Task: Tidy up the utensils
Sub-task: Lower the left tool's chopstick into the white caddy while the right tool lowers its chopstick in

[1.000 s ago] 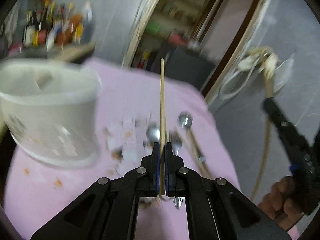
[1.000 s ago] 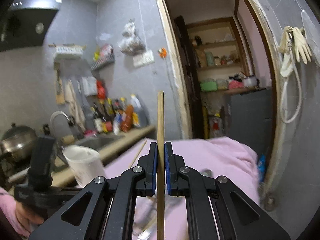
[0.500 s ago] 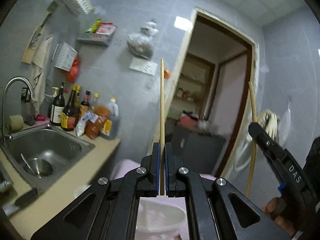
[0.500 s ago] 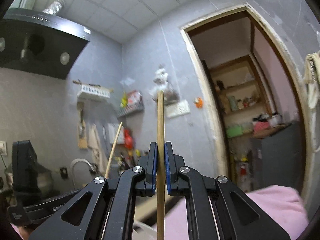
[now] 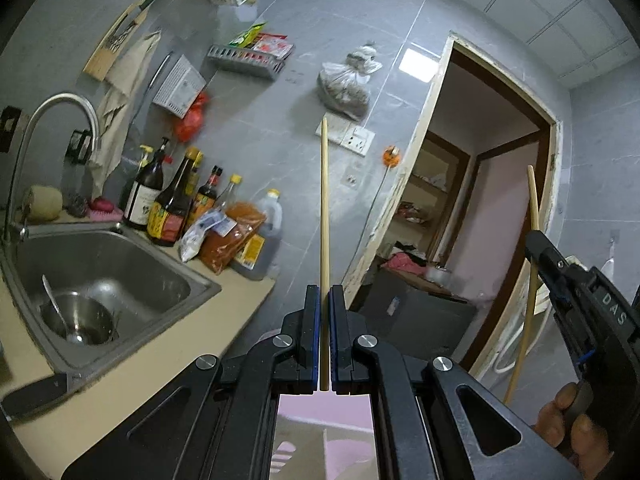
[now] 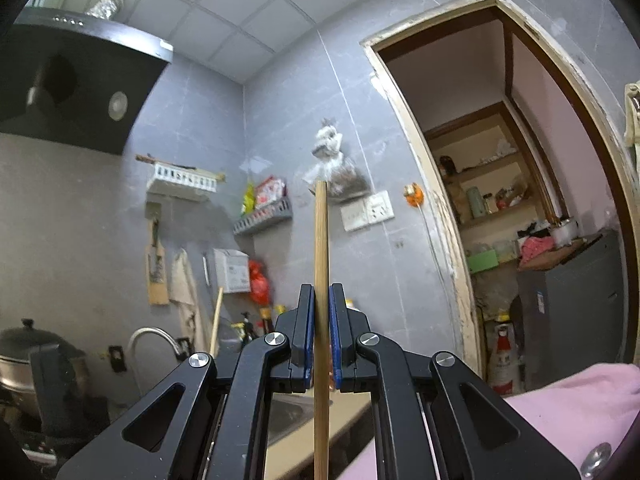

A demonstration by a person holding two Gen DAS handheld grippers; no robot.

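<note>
My left gripper (image 5: pixel 325 294) is shut on a thin wooden chopstick (image 5: pixel 324 208) that points straight out from between its blue pads, level, toward the grey tiled wall. In the same view my right gripper (image 5: pixel 560 280) comes in from the right, held by a hand (image 5: pixel 568 428), with a second chopstick (image 5: pixel 533 208) clamped in it. In the right wrist view my right gripper (image 6: pixel 321 294) is shut on that chopstick (image 6: pixel 321 240), tilted slightly upward. The left gripper's body (image 6: pixel 52 376) and its chopstick (image 6: pixel 216 320) show at the lower left. The pink tablecloth (image 6: pixel 568 404) lies below right.
A steel sink (image 5: pixel 132 264) with a bowl and spoon in it sits at the left, under a tap (image 5: pixel 60 104). Sauce bottles (image 5: pixel 172 204) line the counter (image 5: pixel 224 320). A range hood (image 6: pixel 80 80) and a pot (image 6: pixel 20 356) are far left; a doorway (image 6: pixel 520 200) opens at right.
Both grippers rose off the pink table and tilted up, still holding their chopsticks. The white tub and loose utensils have dropped out of view; wall, sink and doorway now fill it.
</note>
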